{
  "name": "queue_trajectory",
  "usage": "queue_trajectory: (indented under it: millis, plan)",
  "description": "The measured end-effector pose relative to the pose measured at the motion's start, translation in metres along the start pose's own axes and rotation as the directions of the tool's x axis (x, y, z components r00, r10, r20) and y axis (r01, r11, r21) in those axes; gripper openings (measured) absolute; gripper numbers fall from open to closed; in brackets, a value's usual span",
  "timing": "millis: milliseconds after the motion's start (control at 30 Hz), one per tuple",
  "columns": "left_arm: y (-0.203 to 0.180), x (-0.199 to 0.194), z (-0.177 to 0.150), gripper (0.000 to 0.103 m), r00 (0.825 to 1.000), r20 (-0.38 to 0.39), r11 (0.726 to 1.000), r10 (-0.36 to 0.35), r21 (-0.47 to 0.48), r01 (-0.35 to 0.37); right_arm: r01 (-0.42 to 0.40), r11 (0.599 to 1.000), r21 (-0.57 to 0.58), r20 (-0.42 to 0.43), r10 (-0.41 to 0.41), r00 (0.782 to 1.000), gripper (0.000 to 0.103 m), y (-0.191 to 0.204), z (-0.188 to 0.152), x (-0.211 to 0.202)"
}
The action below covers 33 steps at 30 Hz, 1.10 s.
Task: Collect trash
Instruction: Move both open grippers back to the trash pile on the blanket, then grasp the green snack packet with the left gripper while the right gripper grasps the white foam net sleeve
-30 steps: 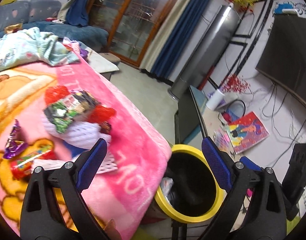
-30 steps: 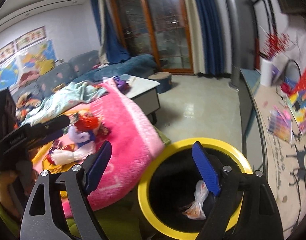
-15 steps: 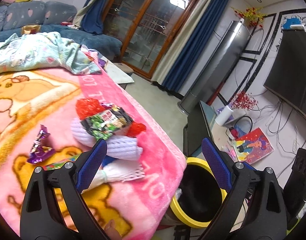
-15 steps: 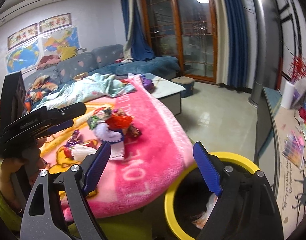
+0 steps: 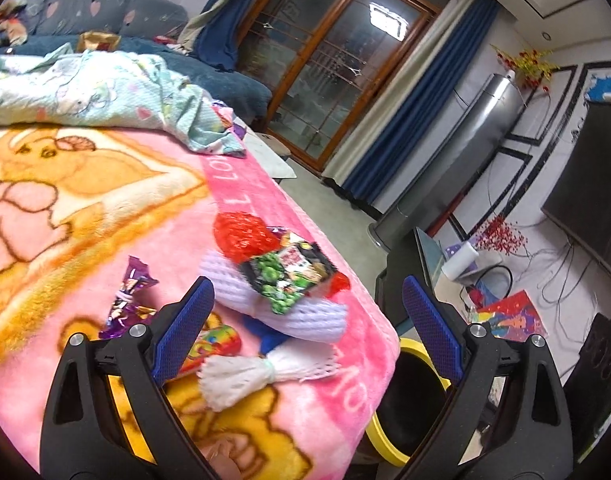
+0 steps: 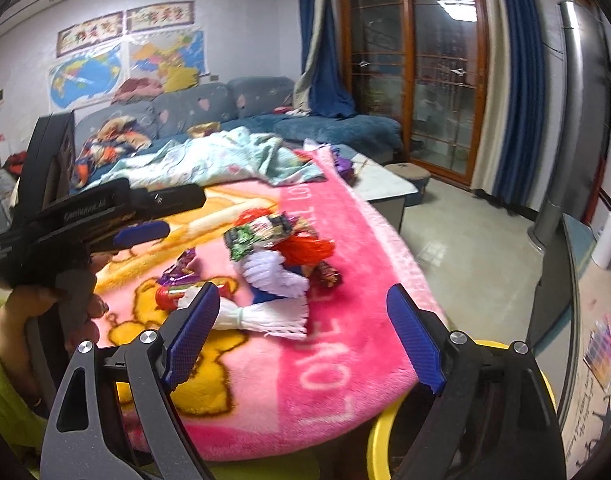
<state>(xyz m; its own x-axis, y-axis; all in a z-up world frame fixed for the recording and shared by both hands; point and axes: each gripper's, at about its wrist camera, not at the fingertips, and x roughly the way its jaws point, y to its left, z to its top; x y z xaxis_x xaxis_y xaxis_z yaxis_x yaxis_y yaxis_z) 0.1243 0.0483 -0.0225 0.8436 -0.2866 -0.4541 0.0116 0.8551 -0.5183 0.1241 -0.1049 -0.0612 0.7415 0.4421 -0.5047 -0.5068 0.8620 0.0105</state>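
Living room with blue sofa [image 6: 233, 108] and glass doors [image 6: 425, 72]. Pink blanket [image 5: 85, 216] covers the surface; yellow-rimmed bin [image 5: 409, 400] stands at its edge. Trash pile [image 5: 281, 284] of foam netting and wrappers lies ahead, between both spread jaws. Left gripper [image 5: 309, 320] and right gripper [image 6: 301, 332] stand wide apart, holding nothing.

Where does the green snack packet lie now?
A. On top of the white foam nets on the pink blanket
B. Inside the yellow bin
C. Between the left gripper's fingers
A: the green snack packet rests on the white foam nets, on the pink blanket.
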Motion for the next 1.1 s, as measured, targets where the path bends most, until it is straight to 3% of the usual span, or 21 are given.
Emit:
queue_trajectory:
  millis: [133,300,567,767,867,1100]
  plan:
    - [0.015,0.008,0.003,0.075,1.000,-0.014,0.999,-0.006,-0.039,0.006,-0.029,0.999,-0.037,-0.021,0.029,0.999,0.083,0.012,-0.001,0.016]
    - [0.036,0.025,0.007,0.057,0.997,-0.059,0.992,-0.050,-0.119,0.042,-0.056,0.995,-0.083,-0.036,0.053,0.998,0.083,0.021,0.002,0.037]
    - [0.054,0.050,0.011,0.054,0.990,-0.113,0.981,-0.086,-0.183,0.065,-0.059,0.992,-0.114,-0.080,0.050,0.996,0.083,0.023,0.006,0.075]
    - [0.058,0.066,0.007,0.041,0.981,-0.147,0.970,-0.130,-0.225,0.095,-0.061,0.987,-0.146,-0.095,0.047,0.994,0.082,0.025,0.009,0.092]
    - [0.058,0.069,0.005,0.036,0.977,-0.155,0.967,-0.145,-0.232,0.106,-0.071,0.984,-0.164,-0.110,0.053,0.993,0.076,0.029,0.010,0.099]
    - [0.056,0.072,0.002,0.026,0.973,-0.167,0.967,-0.158,-0.227,0.118,-0.111,0.978,-0.177,-0.144,0.086,0.986,0.044,0.036,0.006,0.104]
